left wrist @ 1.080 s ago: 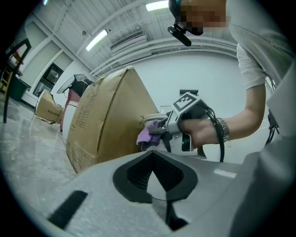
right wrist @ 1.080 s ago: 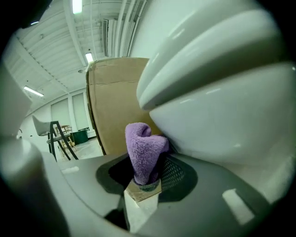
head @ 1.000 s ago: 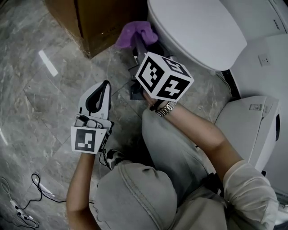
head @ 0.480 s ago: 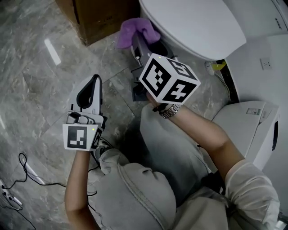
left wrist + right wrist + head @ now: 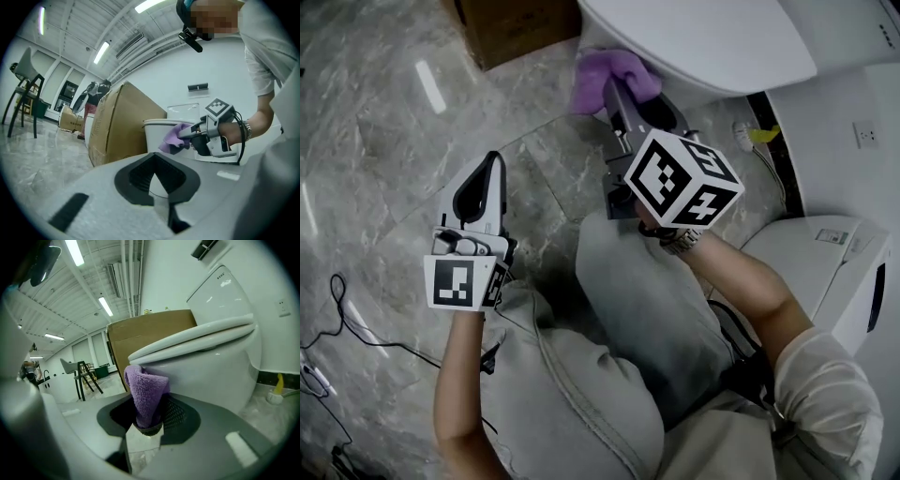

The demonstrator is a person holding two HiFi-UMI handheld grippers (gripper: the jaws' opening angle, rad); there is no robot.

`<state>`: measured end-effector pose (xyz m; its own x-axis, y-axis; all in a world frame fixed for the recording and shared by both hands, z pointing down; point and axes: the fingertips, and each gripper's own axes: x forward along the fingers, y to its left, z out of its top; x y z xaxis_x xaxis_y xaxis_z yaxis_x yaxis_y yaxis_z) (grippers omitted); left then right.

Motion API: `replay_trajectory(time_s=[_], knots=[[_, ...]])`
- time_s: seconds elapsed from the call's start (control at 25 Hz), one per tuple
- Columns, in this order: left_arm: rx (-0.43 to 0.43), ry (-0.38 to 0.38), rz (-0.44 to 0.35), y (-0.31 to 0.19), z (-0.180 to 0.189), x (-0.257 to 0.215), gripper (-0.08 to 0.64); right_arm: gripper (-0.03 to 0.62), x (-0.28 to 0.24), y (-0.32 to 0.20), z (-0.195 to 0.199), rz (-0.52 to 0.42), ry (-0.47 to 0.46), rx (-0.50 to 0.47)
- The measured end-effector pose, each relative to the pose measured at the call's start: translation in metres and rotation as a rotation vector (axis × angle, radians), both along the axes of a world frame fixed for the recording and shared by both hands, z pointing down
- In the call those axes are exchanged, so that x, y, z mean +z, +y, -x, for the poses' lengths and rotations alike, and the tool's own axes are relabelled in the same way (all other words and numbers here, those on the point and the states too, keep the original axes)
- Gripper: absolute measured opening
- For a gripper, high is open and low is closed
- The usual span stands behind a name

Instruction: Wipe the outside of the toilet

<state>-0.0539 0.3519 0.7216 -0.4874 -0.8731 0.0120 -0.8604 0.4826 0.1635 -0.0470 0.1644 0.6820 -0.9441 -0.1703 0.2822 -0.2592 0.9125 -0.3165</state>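
Observation:
The white toilet (image 5: 694, 37) fills the top of the head view with its lid down. My right gripper (image 5: 628, 108) is shut on a purple cloth (image 5: 614, 80), which rests against the bowl's outer wall just under the rim. Seen from the right gripper view, the cloth (image 5: 146, 392) stands folded out of the right gripper (image 5: 147, 425) and touches the bowl (image 5: 211, 366). My left gripper (image 5: 483, 187) hangs over the floor to the left, shut and holding nothing. The left gripper view shows the left gripper (image 5: 154, 185) pointing at the toilet (image 5: 159, 133) and the cloth (image 5: 174, 138).
A brown cardboard box (image 5: 511, 28) stands on the marble floor just left of the toilet. A white unit (image 5: 825, 262) sits at the right, against the wall. A black cable (image 5: 337, 309) lies on the floor at the lower left. The person's knees are below both grippers.
The right gripper has slid the cloth rightward along the bowl's front, away from the cardboard box. The left gripper has barely moved.

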Motion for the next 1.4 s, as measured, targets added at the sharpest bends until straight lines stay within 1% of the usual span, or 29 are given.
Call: replay_trajectory(time_s=[0.16,0.28,0.4,0.52,0.64,0.76,0.96,1.04,1.2,1.28,1.4], knots=[[0.003,-0.021,0.034,0.001,-0.014,-0.006,0.005,0.137,0.008,-0.02,-0.031,-0.011,0.03,0.0],[-0.007,-0.031,0.036,0.001,-0.018,-0.009,0.005,0.137,0.018,-0.04,-0.051,-0.035,0.046,0.027],[-0.032,-0.02,0.024,0.003,-0.02,-0.008,0.005,0.137,0.038,-0.06,-0.066,-0.033,0.078,0.075],[-0.044,0.0,0.018,0.004,-0.022,-0.002,0.005,0.137,0.063,-0.07,-0.069,-0.039,0.125,0.088],[-0.03,0.01,0.02,-0.001,-0.022,0.003,0.005,0.137,0.085,-0.072,-0.062,-0.078,0.174,0.07],[-0.007,0.003,0.008,-0.009,-0.022,0.002,0.005,0.137,0.104,-0.072,-0.053,-0.106,0.222,0.065],[0.011,0.014,-0.022,-0.01,-0.01,0.008,0.006,0.137,0.132,-0.065,-0.035,-0.097,0.282,0.099],[0.019,0.024,-0.027,-0.008,0.0,0.013,0.005,0.137,0.149,-0.062,-0.024,-0.101,0.325,0.104],[0.037,0.029,-0.033,-0.002,0.024,0.019,0.006,0.138,0.181,-0.054,-0.001,-0.138,0.398,0.105],[0.045,0.028,-0.035,0.001,0.041,0.024,0.006,0.138,0.192,-0.049,0.012,-0.118,0.417,0.122],[0.054,0.037,-0.029,0.008,0.069,0.037,0.005,0.138,0.204,-0.042,0.036,-0.061,0.431,0.16]])
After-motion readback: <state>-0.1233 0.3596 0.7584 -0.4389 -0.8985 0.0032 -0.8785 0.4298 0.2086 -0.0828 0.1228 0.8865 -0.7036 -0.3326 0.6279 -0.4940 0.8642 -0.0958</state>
